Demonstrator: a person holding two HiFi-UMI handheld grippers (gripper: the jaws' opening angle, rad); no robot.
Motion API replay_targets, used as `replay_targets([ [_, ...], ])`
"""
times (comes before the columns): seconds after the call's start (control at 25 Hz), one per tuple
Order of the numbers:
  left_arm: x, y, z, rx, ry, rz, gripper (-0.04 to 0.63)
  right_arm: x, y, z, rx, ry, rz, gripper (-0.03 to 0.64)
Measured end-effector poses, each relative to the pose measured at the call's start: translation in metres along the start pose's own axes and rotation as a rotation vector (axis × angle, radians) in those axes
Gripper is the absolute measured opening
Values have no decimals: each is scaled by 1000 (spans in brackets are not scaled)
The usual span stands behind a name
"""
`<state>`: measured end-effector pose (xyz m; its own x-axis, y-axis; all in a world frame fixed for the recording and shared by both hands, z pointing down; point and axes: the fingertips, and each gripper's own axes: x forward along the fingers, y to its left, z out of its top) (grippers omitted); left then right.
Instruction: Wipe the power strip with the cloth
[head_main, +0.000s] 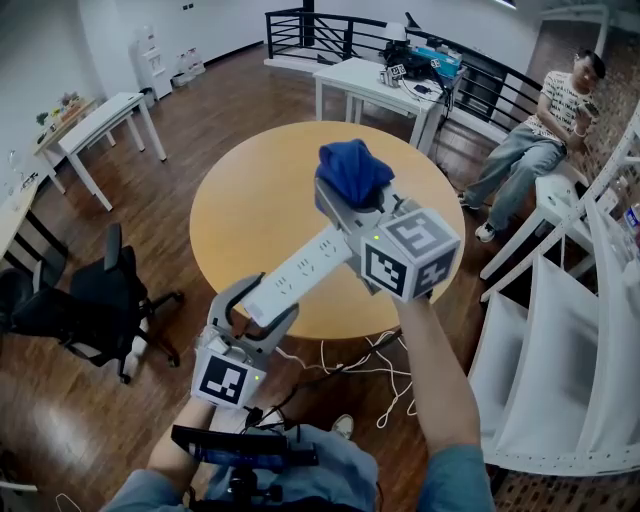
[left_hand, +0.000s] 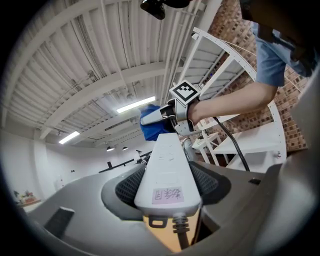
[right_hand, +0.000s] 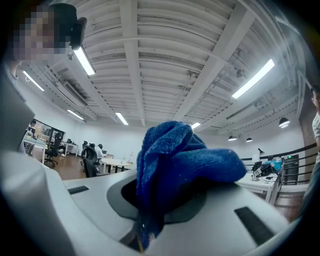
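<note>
A long white power strip (head_main: 300, 268) is held in the air above the round wooden table (head_main: 240, 200); my left gripper (head_main: 262, 315) is shut on its cord end. In the left gripper view the power strip (left_hand: 167, 170) runs away from the jaws toward the right gripper (left_hand: 172, 120). My right gripper (head_main: 345, 195) is shut on a bunched blue cloth (head_main: 353, 172), which sits at the strip's far end. In the right gripper view the blue cloth (right_hand: 180, 165) fills the jaws and points up at the ceiling.
The strip's white cord (head_main: 350, 365) trails to the floor by the table. A black office chair (head_main: 95, 300) stands at the left, white tables (head_main: 375, 80) at the back, and a seated person (head_main: 540, 130) at the right. White shelving (head_main: 560, 350) is at the right.
</note>
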<state>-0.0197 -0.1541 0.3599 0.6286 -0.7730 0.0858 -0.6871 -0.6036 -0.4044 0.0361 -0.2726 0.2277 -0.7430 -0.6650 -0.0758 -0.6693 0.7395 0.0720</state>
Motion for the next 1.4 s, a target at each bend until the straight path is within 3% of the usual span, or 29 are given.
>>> replay_targets([
  [0.4, 7, -3, -6, 21, 29, 6, 284, 13, 18, -3, 43, 17, 40, 57],
  [0.76, 13, -1, -14, 18, 52, 16, 284, 17, 39, -12, -1, 54, 55, 57],
  [1.4, 20, 2, -12, 36, 68, 19, 284, 31, 120, -30, 50, 56, 224, 57],
])
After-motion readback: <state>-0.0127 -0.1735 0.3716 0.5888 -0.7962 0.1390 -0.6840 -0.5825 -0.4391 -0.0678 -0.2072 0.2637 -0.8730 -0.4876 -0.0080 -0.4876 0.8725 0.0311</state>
